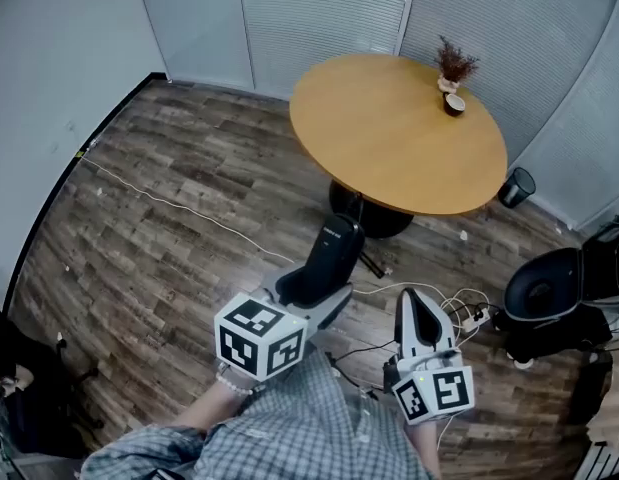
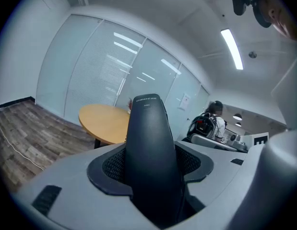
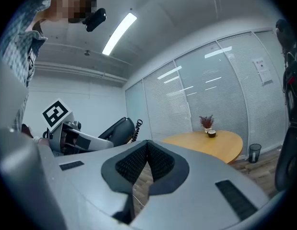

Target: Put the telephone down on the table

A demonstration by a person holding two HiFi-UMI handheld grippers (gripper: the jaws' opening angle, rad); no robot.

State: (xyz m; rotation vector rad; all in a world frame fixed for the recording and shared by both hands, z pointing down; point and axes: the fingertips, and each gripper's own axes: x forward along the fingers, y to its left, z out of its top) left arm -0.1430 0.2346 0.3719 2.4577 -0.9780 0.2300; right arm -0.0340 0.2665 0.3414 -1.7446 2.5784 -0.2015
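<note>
A wood-plank floor (image 1: 139,268) fills most of the head view, with pale slatted blinds (image 1: 319,8) along the top edge. A thin white cable (image 1: 169,204) runs across the boards from the left. At upper right a small dried plant (image 1: 455,65) stands just beside a dark bowl (image 1: 454,104). Lower right hold a black bin (image 1: 516,187), a black chair (image 1: 544,290) and a white power strip (image 1: 476,317).

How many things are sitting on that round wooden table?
2. A small dried plant stands near the round table's far right edge; a little dark bowl sits right beside it, nearer the camera. Nothing seems hidden.
</note>
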